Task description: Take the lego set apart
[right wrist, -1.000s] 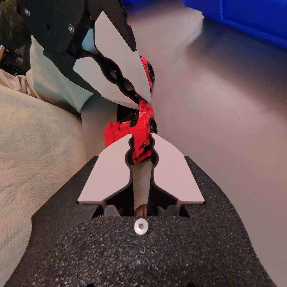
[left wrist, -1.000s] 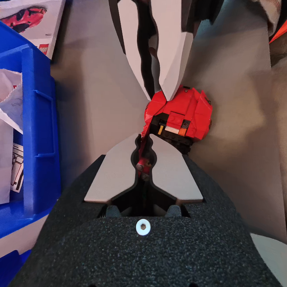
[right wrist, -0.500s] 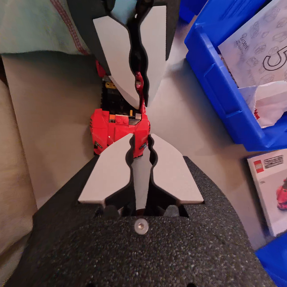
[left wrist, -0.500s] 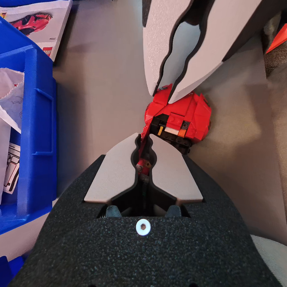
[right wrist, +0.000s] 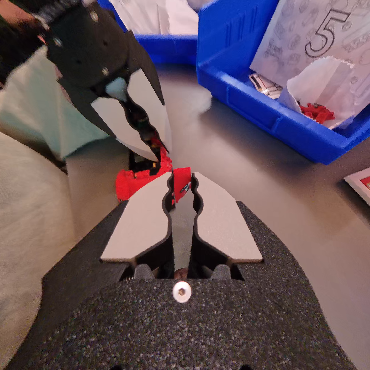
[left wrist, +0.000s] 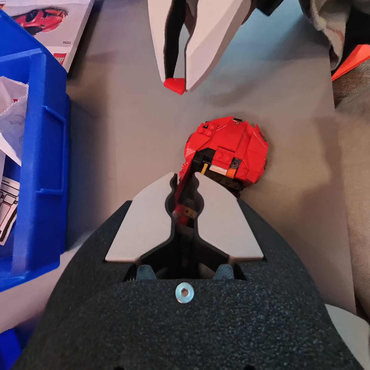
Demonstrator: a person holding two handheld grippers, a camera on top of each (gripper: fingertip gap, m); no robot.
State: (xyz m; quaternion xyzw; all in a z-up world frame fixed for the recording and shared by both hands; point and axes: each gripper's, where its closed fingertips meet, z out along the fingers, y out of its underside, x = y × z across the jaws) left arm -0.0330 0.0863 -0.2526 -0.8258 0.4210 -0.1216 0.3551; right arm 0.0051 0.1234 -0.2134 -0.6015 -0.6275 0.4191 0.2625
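Note:
A red and black lego car [left wrist: 228, 150] lies on the grey table. My left gripper [left wrist: 185, 177] is shut on the car's side edge and holds it. My right gripper [right wrist: 181, 176] is shut on a small red piece [right wrist: 181, 187], held clear of the car. In the left wrist view the right gripper [left wrist: 176, 84] shows at the top with the red piece [left wrist: 174, 84] at its tips, well above the car. In the right wrist view the left gripper [right wrist: 158, 154] shows on the car [right wrist: 136, 180].
A blue bin [left wrist: 40, 160] with paper bags stands at the left; it shows again in the right wrist view [right wrist: 260, 104], holding red pieces [right wrist: 316, 115]. An instruction booklet [left wrist: 60, 30] lies at the far left. Beige cloth [right wrist: 30, 200] lies beside the car. Left tips to right tips: about 7 centimeters.
My right gripper pulled a small red piece off the car's front and drew away from it toward the bin side. The left gripper kept hold of the car.

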